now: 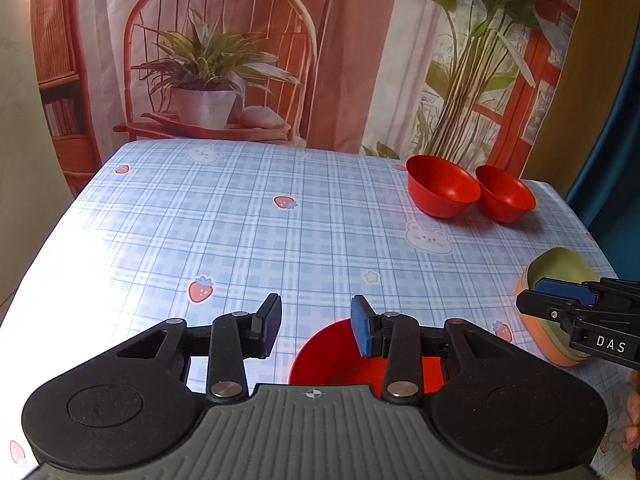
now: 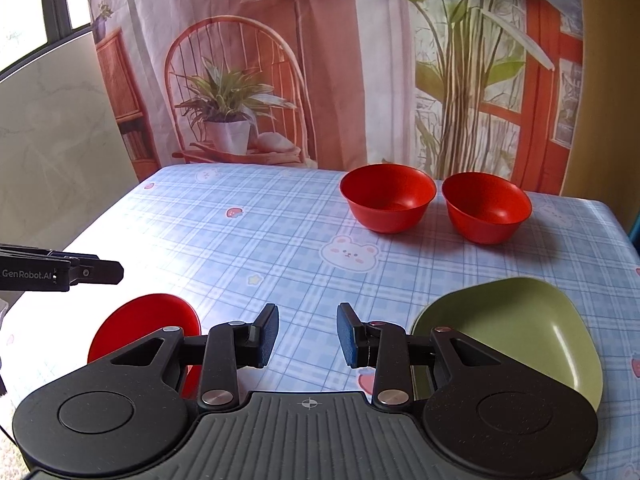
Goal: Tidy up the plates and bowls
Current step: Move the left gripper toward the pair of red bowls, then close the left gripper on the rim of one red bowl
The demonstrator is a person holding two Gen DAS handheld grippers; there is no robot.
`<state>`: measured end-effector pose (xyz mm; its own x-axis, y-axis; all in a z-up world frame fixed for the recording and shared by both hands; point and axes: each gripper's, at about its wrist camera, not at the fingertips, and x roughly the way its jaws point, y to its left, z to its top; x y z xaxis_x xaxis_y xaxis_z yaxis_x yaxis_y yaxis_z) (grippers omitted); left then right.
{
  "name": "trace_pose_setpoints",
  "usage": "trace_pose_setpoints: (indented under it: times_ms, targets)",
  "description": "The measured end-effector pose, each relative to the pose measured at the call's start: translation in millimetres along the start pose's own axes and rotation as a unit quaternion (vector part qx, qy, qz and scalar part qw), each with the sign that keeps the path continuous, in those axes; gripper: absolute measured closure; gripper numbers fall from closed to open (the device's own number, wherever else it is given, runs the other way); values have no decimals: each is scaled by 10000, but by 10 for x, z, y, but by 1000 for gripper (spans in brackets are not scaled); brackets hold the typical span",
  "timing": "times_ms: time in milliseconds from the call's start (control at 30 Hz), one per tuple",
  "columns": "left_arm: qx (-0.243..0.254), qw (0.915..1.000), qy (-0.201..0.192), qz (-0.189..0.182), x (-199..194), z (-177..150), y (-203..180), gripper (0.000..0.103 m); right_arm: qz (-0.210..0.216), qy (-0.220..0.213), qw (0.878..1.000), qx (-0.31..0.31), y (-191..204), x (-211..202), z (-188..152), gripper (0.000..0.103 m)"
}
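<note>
Left wrist view. The left gripper [image 1: 316, 330] hangs over the table [image 1: 200, 220] with its jaws partly apart and nothing between the pads. The near bowl [image 1: 332, 360], red, sits on the cloth just below and behind the right-hand pad, partly hidden by the linkage. 2 more red bowls stand at the far right of the table, touching or nearly so: the left bowl [image 1: 442, 192] and the right bowl [image 1: 505, 194]. At the right edge, the right gripper [image 1: 560, 300] reaches in front of the plates [image 1: 560, 268], a green one stacked on an orange one; whether it touches them cannot be told. A printed backdrop [image 1: 280, 60] hangs behind the table.

Right wrist view. The right gripper [image 2: 307, 334] has its jaws partly apart, empty, over bare cloth. The green plate [image 2: 532, 332] lies just right of it, partly covered by the linkage. The near bowl [image 2: 152, 316] lies at lower left, below the left gripper [image 2: 100, 272], which enters from the left edge. The left bowl [image 2: 387, 198] and the right bowl [image 2: 486, 208] stand side by side further back, clear of both grippers.
</note>
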<state>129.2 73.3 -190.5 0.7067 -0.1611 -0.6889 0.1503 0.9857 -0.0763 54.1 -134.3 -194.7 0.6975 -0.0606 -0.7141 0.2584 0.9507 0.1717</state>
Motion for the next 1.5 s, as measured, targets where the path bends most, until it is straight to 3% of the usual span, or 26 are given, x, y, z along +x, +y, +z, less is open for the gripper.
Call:
trace_pose_setpoints:
  times_ms: [500,867,1500]
  targets:
    - [220,9989,-387,-155,176,592,-435,63,-185,-390,9991,-18,-504,24,546,72]
    - [258,9985,-370,-315,522,890,-665,63,-251,-463,9986,50,-838,229,933,72]
    - [353,9981,-130,-480,1331,1262,-1021,63,-414,-109,9991,50,-1277,1020,1329,72]
